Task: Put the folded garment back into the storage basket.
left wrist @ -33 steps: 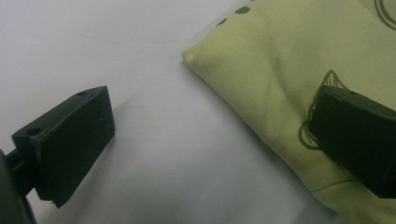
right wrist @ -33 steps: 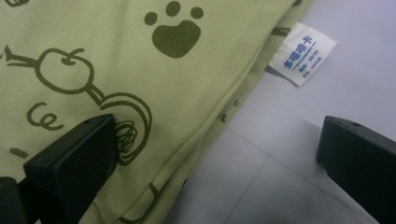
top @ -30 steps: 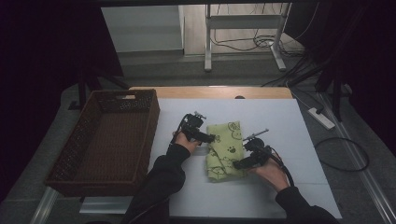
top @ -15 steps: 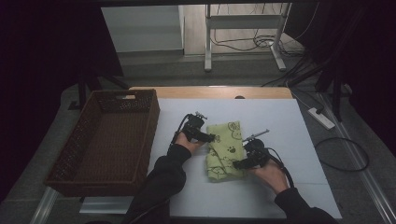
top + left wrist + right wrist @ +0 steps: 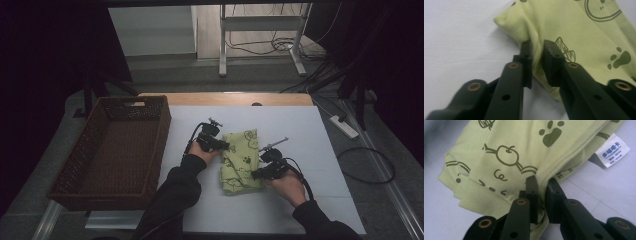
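Observation:
A light green cloth printed with dark paw and cartoon marks lies folded on the white table top. My left gripper pinches its left edge; in the left gripper view the jaws are shut on a fold of the cloth. At the cloth's lower right edge my right gripper holds it. The right gripper view has those jaws closed on the hem of the cloth, with a white label sticking out beside it.
A brown wicker basket stands at the left of the table. A person's dark sleeves come in from the bottom. Cables and a power strip lie on the floor to the right, a metal stand behind the table.
Both grippers have stayed on the cloth; the right hand has shifted slightly down and toward the cloth. The cloth looks a little more bunched.

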`<state>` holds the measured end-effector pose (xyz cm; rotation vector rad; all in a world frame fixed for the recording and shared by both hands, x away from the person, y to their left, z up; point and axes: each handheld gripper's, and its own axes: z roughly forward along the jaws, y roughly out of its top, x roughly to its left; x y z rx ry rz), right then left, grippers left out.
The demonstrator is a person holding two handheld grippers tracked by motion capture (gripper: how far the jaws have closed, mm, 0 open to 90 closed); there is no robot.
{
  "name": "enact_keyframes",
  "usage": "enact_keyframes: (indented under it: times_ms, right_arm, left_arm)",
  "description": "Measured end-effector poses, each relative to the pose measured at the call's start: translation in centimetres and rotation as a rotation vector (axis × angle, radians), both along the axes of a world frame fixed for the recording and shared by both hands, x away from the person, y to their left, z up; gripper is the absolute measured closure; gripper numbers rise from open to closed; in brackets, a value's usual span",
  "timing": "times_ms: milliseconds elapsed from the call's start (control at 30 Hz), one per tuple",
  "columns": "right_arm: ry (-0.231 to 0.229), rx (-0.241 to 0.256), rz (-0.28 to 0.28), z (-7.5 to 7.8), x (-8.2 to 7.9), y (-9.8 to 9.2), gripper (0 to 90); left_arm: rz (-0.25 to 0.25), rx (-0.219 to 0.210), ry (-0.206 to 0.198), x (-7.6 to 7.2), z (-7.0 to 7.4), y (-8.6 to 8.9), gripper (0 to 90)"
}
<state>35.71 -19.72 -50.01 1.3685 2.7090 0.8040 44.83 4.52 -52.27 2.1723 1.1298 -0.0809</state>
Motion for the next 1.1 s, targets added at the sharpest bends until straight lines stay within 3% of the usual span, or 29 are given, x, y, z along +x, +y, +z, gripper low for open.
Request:
enact_keyframes:
  times_ms: [167,400,700,900,1100]
  right_arm:
    - [-0.008,-0.015,-0.002,0.2,-0.1,0.2,83.0]
    - [-0.005,0.017,-0.013,0.5,-0.2,-0.1,83.1]
    - [-0.005,0.074,-0.018,1.4,-0.6,-0.2,83.2]
    - [-0.013,0.111,-0.008,2.2,-0.9,-0.1,83.2]
    - [-0.022,0.141,0.003,2.9,-1.2,0.1,83.2]
  left_arm:
    - [-0.008,0.017,-0.017,-0.1,0.4,-0.1,81.5]
    - [-0.031,0.042,-0.052,-0.3,1.7,-0.1,81.8]
    - [-0.066,0.121,-0.091,-0.8,3.7,-0.3,81.8]
    - [-0.089,0.164,-0.08,-0.9,5.2,-0.1,81.8]
    - [-0.093,0.176,-0.059,-0.9,6.6,0.3,81.7]
